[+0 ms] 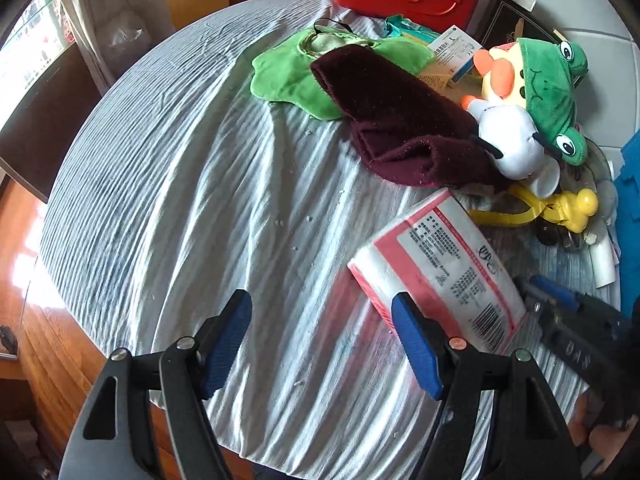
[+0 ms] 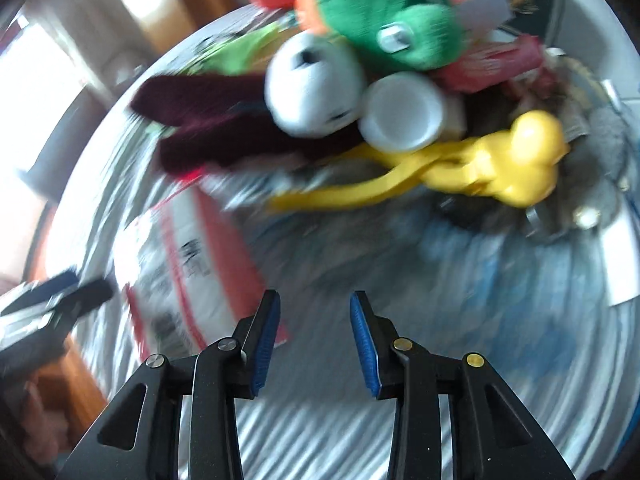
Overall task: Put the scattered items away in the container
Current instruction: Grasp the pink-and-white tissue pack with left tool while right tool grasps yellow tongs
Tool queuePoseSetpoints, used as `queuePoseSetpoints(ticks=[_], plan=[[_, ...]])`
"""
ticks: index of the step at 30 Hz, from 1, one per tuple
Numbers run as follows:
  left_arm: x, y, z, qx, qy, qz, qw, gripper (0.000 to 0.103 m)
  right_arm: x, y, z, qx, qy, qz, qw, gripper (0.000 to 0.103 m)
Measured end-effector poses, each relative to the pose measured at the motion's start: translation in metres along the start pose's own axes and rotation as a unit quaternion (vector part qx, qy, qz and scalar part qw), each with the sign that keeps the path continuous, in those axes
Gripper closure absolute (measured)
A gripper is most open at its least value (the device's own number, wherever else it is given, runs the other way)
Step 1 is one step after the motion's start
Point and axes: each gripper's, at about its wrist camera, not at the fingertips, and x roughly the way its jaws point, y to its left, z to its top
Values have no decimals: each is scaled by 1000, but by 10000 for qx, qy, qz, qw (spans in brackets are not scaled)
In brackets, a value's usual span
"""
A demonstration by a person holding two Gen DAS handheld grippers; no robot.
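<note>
Over striped cloth (image 1: 180,200), both claws gape empty.

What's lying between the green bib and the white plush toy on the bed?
The dark maroon towel lies between the green bib and the white plush toy, overlapping the bib's edge; the left wrist view shows it clearly.

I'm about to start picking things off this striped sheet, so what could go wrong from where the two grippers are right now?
1. The right gripper has narrow, empty jaws; they may be too narrow for the bulky tissue pack.
2. The maroon cloth overlaps the green cloth and lies against the white plush toy, so pulling one could drag its neighbours.
3. The right wrist view is blurred, so aim may be off.
</note>
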Motion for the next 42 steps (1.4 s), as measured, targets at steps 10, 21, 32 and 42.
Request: queuePoseSetpoints(ticks=[10, 21, 32, 42], plan=[[-16, -41, -4, 155, -143, -62, 9998, 11, -36, -16, -30, -32, -124, 56, 9999, 29], [45, -76, -4, 827, 447, 528, 9942, 4, -75, -104, 3, 1086, -875, -449, 9892, 17], [11, -88, 28, 1049, -366, -86, 9938, 14, -52, -129, 59, 1682, -1380, -788, 9729, 22], [-29, -103, 59, 1287, -942, -425, 9863, 14, -49, -113, 65, 1446, -1436, -1089, 9729, 57]])
